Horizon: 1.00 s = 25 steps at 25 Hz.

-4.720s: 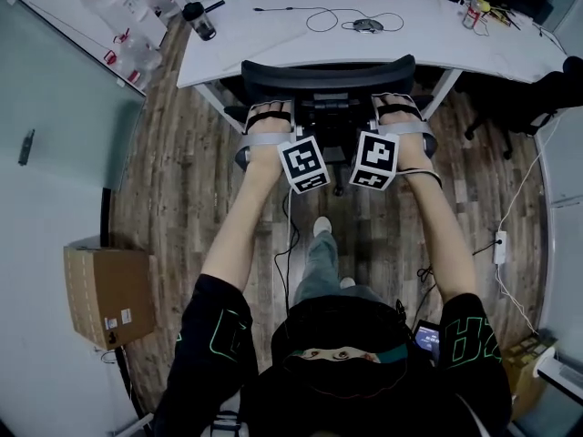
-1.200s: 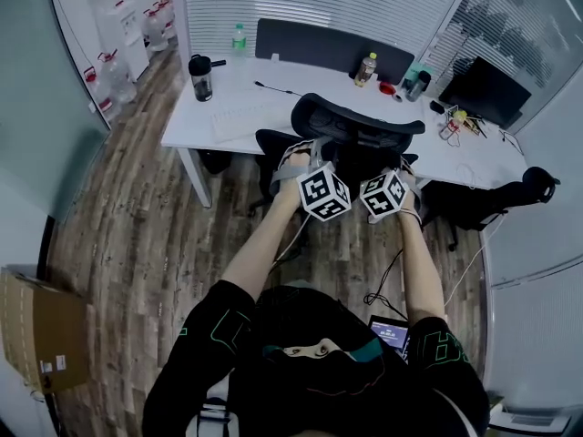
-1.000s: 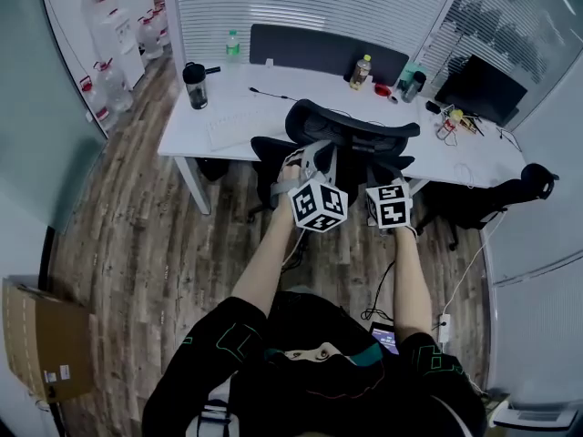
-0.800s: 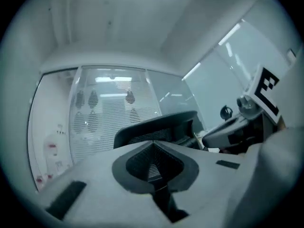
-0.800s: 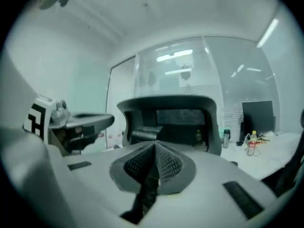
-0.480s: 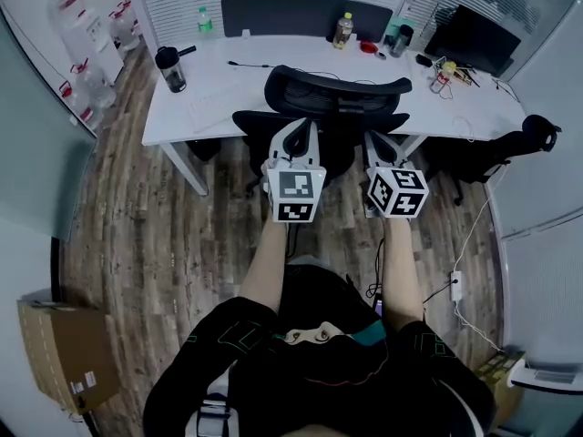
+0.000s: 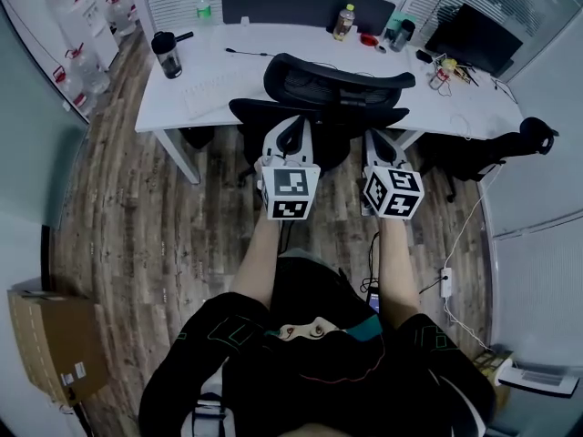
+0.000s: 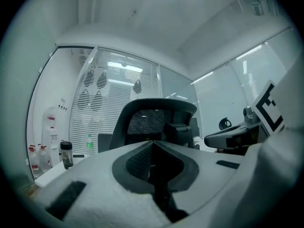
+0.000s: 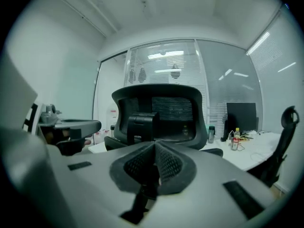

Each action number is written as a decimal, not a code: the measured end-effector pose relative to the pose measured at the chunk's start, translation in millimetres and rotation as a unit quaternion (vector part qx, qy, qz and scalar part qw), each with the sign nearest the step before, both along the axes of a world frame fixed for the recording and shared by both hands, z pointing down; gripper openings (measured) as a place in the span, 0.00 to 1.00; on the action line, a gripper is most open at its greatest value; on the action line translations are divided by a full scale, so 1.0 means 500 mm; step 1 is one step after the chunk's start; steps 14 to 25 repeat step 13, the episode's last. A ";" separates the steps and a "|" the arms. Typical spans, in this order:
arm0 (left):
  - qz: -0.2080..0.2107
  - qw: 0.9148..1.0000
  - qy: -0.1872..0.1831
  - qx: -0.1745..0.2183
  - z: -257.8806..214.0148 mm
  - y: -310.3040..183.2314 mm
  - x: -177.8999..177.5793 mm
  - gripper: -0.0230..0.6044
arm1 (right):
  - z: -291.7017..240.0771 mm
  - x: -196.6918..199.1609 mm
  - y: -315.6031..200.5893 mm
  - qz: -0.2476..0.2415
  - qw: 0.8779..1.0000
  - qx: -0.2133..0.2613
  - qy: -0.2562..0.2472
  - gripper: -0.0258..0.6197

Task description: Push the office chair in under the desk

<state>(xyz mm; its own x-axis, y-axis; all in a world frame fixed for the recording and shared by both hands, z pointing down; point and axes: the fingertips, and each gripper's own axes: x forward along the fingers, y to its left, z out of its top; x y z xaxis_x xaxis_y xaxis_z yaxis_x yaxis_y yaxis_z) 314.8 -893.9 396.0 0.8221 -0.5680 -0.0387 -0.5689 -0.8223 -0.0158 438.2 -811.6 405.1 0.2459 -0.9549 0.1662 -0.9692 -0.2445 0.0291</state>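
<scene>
A black mesh-back office chair [image 7: 335, 84] stands at the front edge of the white desk [image 7: 264, 62], its backrest toward me. My left gripper [image 7: 291, 129] is held level just short of the chair's seat, shut and empty. To its right my right gripper [image 7: 376, 141] is likewise shut with nothing in it, a little back from the chair. Neither touches the chair. In the left gripper view the shut left gripper [image 8: 152, 145] points at the chair's backrest [image 8: 156, 122]. In the right gripper view the right gripper [image 9: 155, 147] faces the backrest [image 9: 161, 113].
On the desk stand a black tumbler [image 7: 166, 54], a green-capped bottle [image 7: 204, 7] and a monitor [image 7: 466, 38]. A second black chair [image 7: 524, 142] is at the right. A power strip [image 7: 444, 276] with cables lies on the wood floor. A cardboard box [image 7: 47, 340] sits at the left.
Both grippers have come off the chair's back, drawn toward me and rolled so their marker cubes face up. The chair stands closer to the desk than several seconds ago.
</scene>
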 end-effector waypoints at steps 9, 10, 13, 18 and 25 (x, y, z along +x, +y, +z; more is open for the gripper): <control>-0.003 1.000 0.007 -0.003 0.011 -0.002 -0.009 0.05 | 0.003 -0.011 -0.002 -0.012 1.000 -0.011 0.027 0.04; -0.004 1.000 0.007 -0.003 0.011 -0.003 -0.012 0.05 | 0.004 -0.013 -0.003 -0.013 0.999 -0.011 0.029 0.04; -0.006 1.000 0.004 -0.011 0.026 -0.007 -0.019 0.05 | 0.007 -0.020 -0.004 -0.014 0.999 -0.012 0.036 0.04; -0.006 1.000 0.004 -0.011 0.026 -0.007 -0.019 0.05 | 0.007 -0.020 -0.004 -0.014 0.999 -0.012 0.036 0.04; -0.006 1.000 0.004 -0.011 0.026 -0.007 -0.019 0.05 | 0.007 -0.020 -0.004 -0.014 0.999 -0.012 0.036 0.04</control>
